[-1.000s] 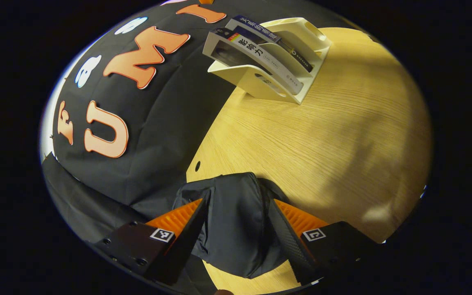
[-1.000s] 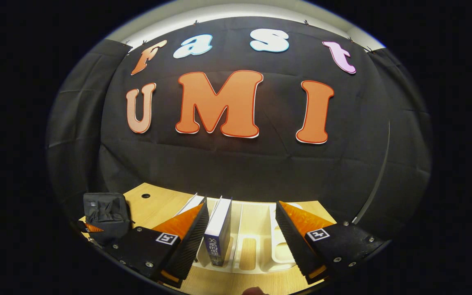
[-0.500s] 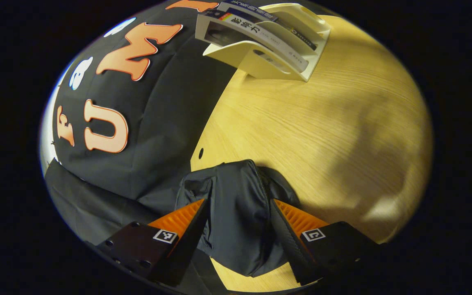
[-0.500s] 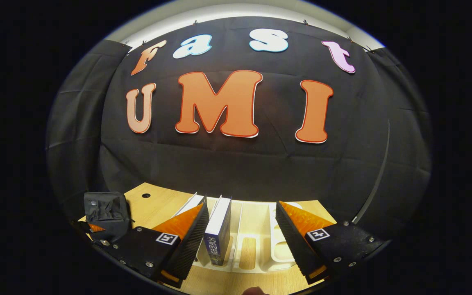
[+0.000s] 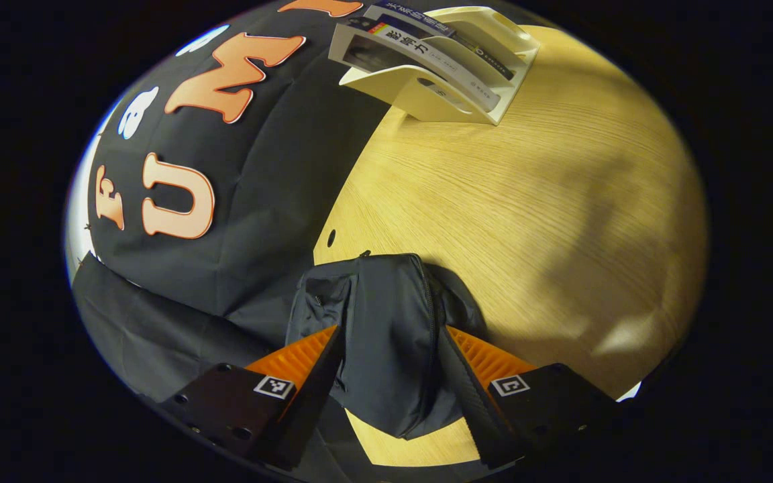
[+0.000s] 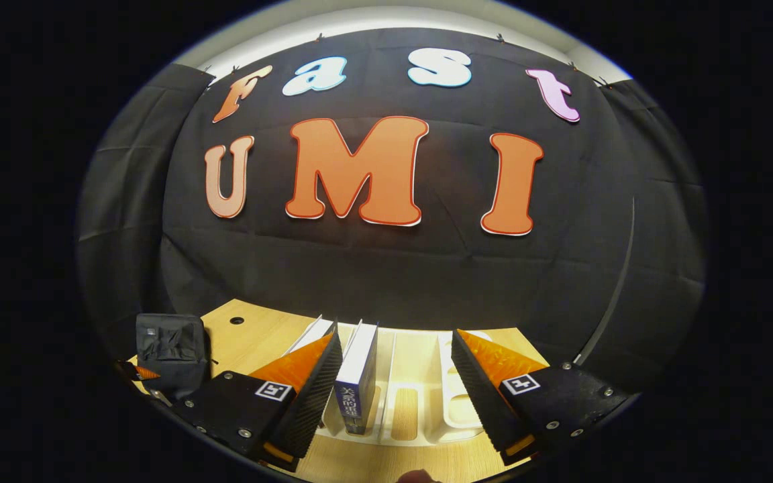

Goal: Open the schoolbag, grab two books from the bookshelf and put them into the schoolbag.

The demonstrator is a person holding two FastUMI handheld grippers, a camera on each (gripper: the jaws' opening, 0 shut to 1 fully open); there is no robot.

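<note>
A light wooden table (image 5: 527,201) stands against the black cloth wall (image 6: 386,268).

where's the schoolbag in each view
Left gripper view: the schoolbag sits bottom centre, between the left gripper fingers.
Right gripper view: it stands small at lower left, on the table's left end.
Shared landmark: the white bookshelf, top of the left gripper view, bottom centre of the right.

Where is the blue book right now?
In the right gripper view the blue book stands upright in the white bookshelf, between the open fingers of the right gripper, close to the left one.
</note>
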